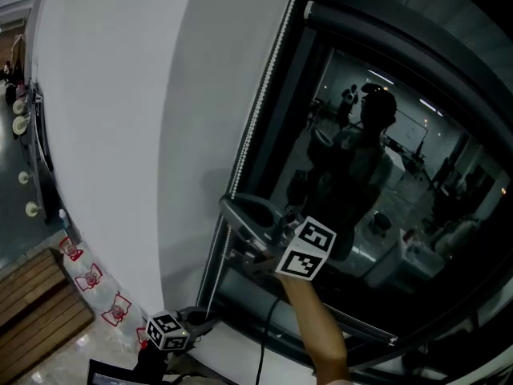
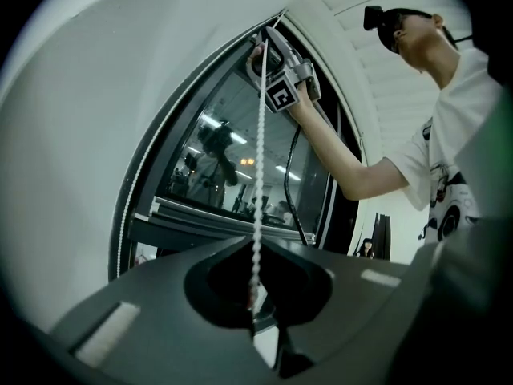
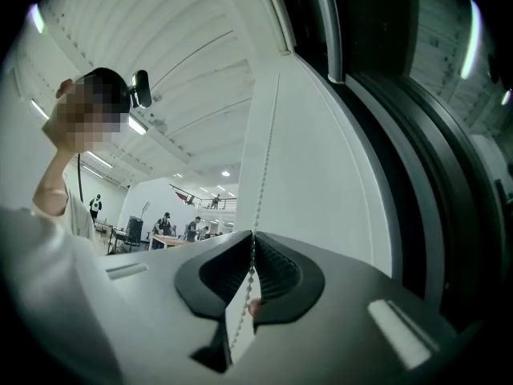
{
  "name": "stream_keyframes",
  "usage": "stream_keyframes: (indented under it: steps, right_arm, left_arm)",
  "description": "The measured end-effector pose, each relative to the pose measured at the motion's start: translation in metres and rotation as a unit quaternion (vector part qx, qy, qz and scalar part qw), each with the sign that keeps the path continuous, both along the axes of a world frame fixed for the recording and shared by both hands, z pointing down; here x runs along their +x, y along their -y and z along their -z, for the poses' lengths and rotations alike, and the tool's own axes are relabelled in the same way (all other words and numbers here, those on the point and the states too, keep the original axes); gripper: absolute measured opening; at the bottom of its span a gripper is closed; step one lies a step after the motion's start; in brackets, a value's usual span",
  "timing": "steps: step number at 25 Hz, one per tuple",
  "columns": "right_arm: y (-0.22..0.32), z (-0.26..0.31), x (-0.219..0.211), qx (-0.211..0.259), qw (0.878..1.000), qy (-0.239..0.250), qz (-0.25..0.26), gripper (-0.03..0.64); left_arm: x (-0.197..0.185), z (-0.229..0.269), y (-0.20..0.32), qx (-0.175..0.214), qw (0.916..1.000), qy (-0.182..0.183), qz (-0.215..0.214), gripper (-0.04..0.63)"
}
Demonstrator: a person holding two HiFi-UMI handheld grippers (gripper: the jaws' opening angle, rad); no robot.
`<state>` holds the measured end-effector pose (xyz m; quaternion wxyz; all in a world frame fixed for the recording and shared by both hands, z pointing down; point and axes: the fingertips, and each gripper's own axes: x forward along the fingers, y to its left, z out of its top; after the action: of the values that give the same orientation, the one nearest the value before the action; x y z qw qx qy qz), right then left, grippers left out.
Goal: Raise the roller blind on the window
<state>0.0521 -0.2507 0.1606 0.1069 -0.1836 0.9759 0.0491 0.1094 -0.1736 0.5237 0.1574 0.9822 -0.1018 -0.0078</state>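
Note:
A white bead chain (image 1: 256,111) hangs along the left edge of the dark window (image 1: 385,175). My right gripper (image 1: 232,211) is shut on the chain at the window frame, with its marker cube just below it. In the right gripper view the bead chain (image 3: 262,175) rises from the closed jaws of the right gripper (image 3: 252,239). Lower down, by the sill, my left gripper (image 1: 200,321) pinches the same strand. In the left gripper view the bead chain (image 2: 259,159) runs taut from the left gripper (image 2: 256,245) up to the right gripper (image 2: 258,50). The glass is uncovered.
A broad white wall (image 1: 120,135) fills the left side. Wooden boards (image 1: 32,295) lie at the lower left. A black cable (image 1: 263,335) drops over the pale sill (image 1: 232,359). The person's forearm (image 1: 321,327) reaches up from the bottom edge.

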Motion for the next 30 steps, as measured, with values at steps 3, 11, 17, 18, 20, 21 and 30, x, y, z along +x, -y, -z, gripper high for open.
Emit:
stream_keyframes:
  steps: [3, 11, 17, 18, 20, 21, 30]
  right_arm:
    - [0.004, -0.036, -0.004, -0.024, 1.000, -0.016, -0.001, 0.011]
    - [0.003, -0.098, -0.006, -0.058, 0.997, -0.040, -0.008, 0.011]
    - [0.004, -0.165, -0.008, -0.102, 0.991, -0.079, -0.020, 0.011]
    - [0.004, -0.178, -0.009, -0.111, 0.990, -0.087, -0.023, 0.011]
    - [0.002, -0.203, -0.010, -0.131, 0.986, -0.100, -0.024, 0.011]
    - [0.001, -0.217, -0.011, -0.141, 0.984, -0.107, -0.024, 0.011]
    - [-0.014, -0.305, -0.015, -0.216, 0.968, -0.124, -0.025, 0.011]
  left_arm:
    - [0.001, -0.003, -0.002, -0.004, 1.0000, 0.002, -0.002, -0.002]
    - [-0.001, -0.009, -0.006, -0.009, 0.9999, 0.007, 0.000, -0.002]
    - [-0.005, -0.008, -0.005, -0.012, 0.9999, 0.007, 0.003, -0.002]
    - [-0.006, -0.008, -0.005, -0.012, 0.9999, 0.009, 0.003, -0.002]
    - [-0.007, -0.009, -0.006, -0.014, 0.9999, 0.008, 0.004, -0.002]
    - [-0.007, -0.010, -0.006, -0.016, 0.9998, 0.008, 0.004, -0.002]
    - [-0.011, -0.023, -0.012, -0.036, 0.9993, 0.011, 0.006, -0.002]
